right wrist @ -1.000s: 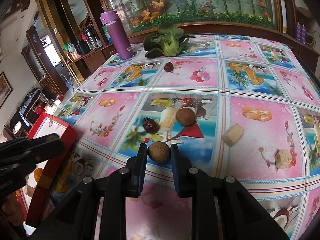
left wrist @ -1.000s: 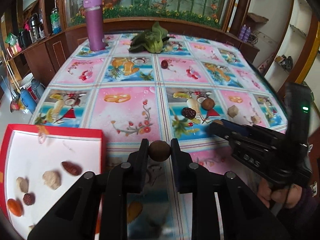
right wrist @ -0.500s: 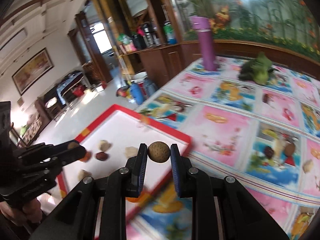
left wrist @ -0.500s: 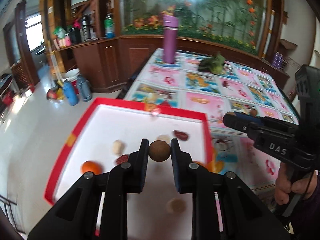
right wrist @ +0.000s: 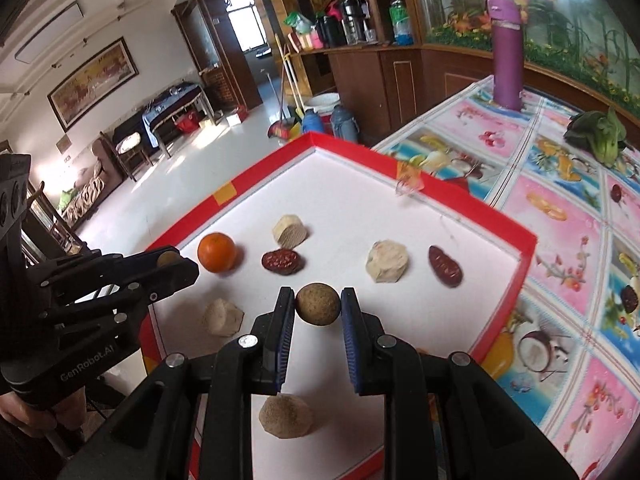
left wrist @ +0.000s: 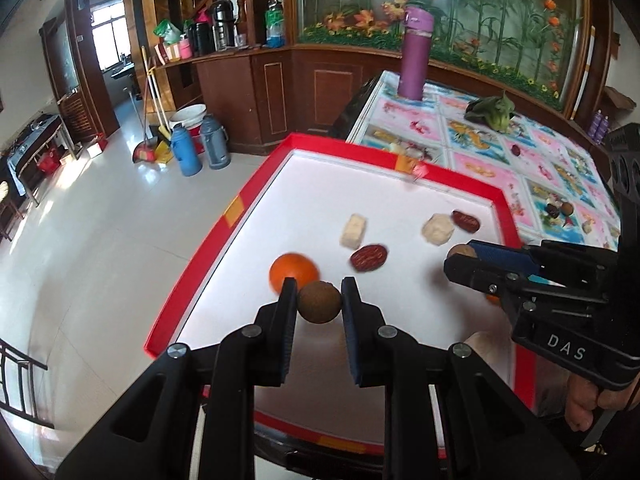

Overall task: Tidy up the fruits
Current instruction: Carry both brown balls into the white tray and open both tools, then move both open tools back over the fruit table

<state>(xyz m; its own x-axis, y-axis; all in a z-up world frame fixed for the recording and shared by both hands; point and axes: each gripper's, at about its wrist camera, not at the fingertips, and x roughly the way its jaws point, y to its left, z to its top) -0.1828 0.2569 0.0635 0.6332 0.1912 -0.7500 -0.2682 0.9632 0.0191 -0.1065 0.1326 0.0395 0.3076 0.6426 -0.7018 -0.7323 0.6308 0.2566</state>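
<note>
A red-rimmed white tray (left wrist: pixel 240 208) (right wrist: pixel 420 188) holds an orange (left wrist: pixel 294 272) (right wrist: pixel 216 252), two red dates (left wrist: pixel 369 257) (right wrist: pixel 445 266) and several pale chunks (left wrist: pixel 353 232) (right wrist: pixel 387 261). My left gripper (left wrist: pixel 319 296) is shut on a brown round fruit (left wrist: pixel 319 310) above the tray's near left part, beside the orange. My right gripper (right wrist: pixel 318 294) is shut on a second brown round fruit (right wrist: pixel 318 307) over the tray's middle. Each gripper shows in the other's view: the right gripper (left wrist: pixel 464 258) and the left gripper (right wrist: pixel 172 264).
A purple bottle (left wrist: pixel 416 56) (right wrist: pixel 507 52) and a green vegetable (left wrist: pixel 494 112) (right wrist: pixel 600 136) stand on the patterned tablecloth (right wrist: pixel 560 240) behind the tray. A few small fruits (left wrist: pixel 560 210) lie on the cloth. Left of the table edge is open floor with thermos jugs (left wrist: pixel 186 150).
Both grippers have swung left from above the tablecloth to above the tray, each still carrying its brown fruit. The tray contents now fill both views.
</note>
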